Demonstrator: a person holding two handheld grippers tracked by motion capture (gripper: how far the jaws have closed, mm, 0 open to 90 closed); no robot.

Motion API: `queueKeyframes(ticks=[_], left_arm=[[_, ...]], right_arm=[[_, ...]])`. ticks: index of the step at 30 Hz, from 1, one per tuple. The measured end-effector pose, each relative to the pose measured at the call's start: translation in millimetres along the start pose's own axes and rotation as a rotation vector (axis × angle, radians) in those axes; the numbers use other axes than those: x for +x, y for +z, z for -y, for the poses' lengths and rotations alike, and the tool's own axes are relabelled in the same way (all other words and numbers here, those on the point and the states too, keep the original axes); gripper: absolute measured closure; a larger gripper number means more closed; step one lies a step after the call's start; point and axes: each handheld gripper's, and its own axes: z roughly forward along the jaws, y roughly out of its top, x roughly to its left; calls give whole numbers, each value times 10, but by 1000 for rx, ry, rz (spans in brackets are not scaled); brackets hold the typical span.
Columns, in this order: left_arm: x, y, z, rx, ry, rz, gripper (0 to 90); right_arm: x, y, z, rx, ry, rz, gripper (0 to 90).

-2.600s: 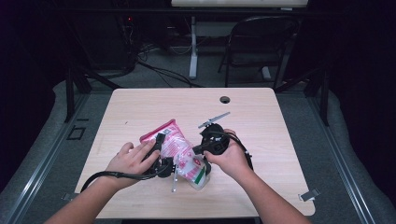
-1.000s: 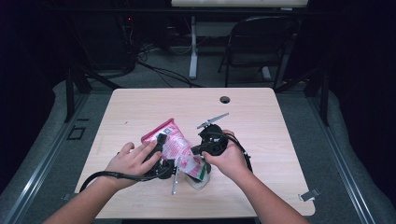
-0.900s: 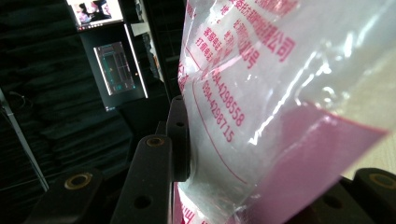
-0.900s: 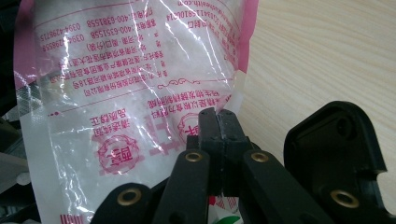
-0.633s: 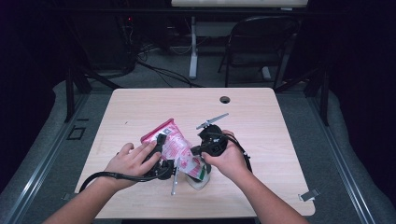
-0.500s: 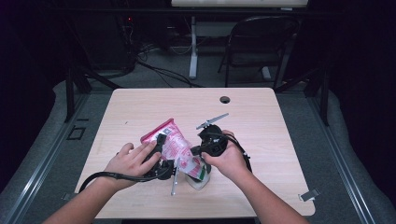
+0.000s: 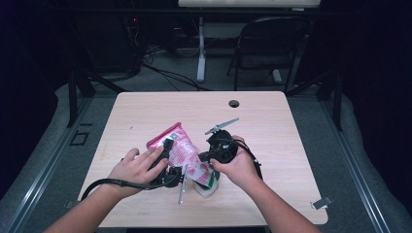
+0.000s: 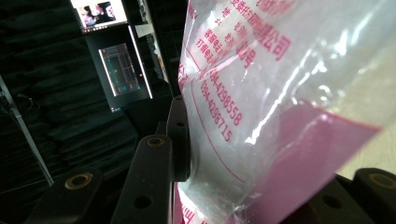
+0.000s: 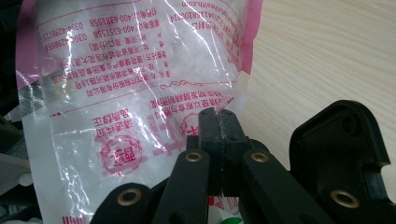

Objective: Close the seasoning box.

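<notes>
A plastic bag (image 7: 182,148) of clear film with pink borders and red print sits between both grippers, just above the near middle of the wooden table (image 7: 301,145). My left gripper (image 7: 171,154) has its jaws around the bag (image 8: 280,93). One pad (image 8: 180,140) presses its side, and the other jaw is hidden behind the film. My right gripper (image 7: 203,158) meets the bag from the right. Its jaws (image 9: 218,119) are pressed together at the lower edge of the bag (image 9: 140,70). A white and green item (image 7: 206,185) lies under the bag.
A round cable hole (image 7: 234,103) sits near the table's far edge. A folding chair (image 7: 272,43) and a desk leg (image 7: 200,48) stand on the floor beyond the table. A lit screen (image 8: 119,70) glows in the dark background.
</notes>
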Motion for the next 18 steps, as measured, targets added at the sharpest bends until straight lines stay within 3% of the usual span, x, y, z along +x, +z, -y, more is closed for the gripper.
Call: queueKeyframes(ticks=[18], left_arm=[[20,-8,-23,0,27,6,711]], right_arm=[[-2,-11,18,-2,0,0,900]])
